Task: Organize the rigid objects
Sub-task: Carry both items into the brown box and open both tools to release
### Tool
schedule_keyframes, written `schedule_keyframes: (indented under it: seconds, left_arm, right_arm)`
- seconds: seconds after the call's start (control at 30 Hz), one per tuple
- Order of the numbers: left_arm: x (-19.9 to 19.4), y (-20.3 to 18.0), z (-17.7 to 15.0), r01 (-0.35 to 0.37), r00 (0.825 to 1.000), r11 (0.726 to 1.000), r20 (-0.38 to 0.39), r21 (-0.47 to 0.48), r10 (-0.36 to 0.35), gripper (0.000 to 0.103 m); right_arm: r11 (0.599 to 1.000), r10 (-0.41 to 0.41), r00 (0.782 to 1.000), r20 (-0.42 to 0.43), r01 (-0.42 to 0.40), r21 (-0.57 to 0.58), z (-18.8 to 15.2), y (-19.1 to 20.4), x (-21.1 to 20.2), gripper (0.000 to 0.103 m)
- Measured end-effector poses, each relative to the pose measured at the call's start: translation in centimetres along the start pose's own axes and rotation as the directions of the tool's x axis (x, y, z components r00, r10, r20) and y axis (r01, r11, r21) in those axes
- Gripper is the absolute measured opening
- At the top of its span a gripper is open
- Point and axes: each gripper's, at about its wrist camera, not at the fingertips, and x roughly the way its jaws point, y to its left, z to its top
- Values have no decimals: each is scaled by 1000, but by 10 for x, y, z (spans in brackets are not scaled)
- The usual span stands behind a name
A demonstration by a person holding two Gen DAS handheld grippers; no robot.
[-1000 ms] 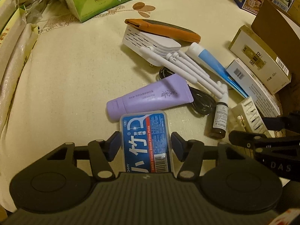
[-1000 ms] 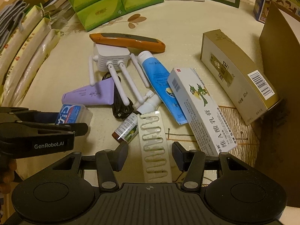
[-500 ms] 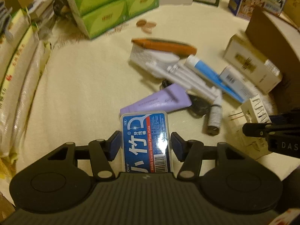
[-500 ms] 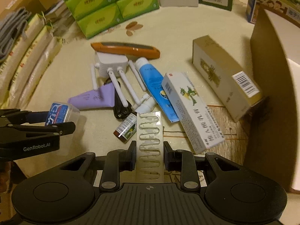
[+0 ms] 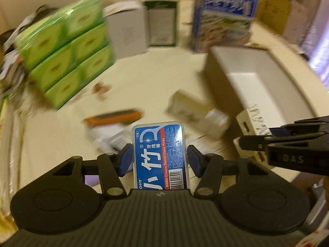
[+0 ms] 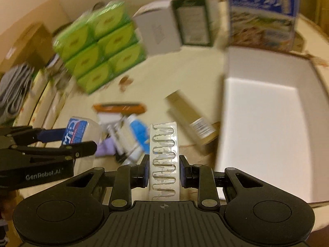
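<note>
The floss-pick case (image 5: 160, 154), centre frame, is clamped in the left gripper (image 5: 160, 160); the right gripper (image 6: 164, 167) pinches the white blister tray (image 6: 164, 160), lower centre, beside the open white box (image 6: 267, 123) at right. Either could slip out if swung quickly.

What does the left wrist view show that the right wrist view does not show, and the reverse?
Only the left wrist view shows the printed blue label face of the clear plastic dental floss pick box, clamped in the left gripper.

Only the right wrist view shows the blue and white tube, the purple tube and the grey cloth at the left edge.

Both show the stacked green tissue boxes, the orange flat tool, the open white cardboard box and the white ridged plastic strip, clamped in the right gripper.
</note>
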Motion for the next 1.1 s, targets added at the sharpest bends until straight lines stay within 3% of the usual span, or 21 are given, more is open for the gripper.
schedule_keyframes:
  seconds: [0.17, 0.4, 0.67, 1.1]
  left_arm:
    - [5, -55, 29, 102, 994, 993, 32, 55, -104, 54]
    - [33, -122, 54, 221, 975, 971, 10, 87, -223, 54]
    - [84, -165, 62, 243, 968, 966, -84, 91, -235, 54]
    - [125, -176, 56, 242, 959, 969, -168, 51, -230, 53]
  right_arm:
    - [993, -75, 996, 51, 71, 91, 14, -53, -29, 25]
    - [974, -164, 986, 39, 155, 166, 16, -127, -39, 25]
    - [965, -181, 983, -25, 182, 186, 6, -174, -17, 25]
    - [963, -179, 979, -98, 194, 188, 1, -198, 13, 25]
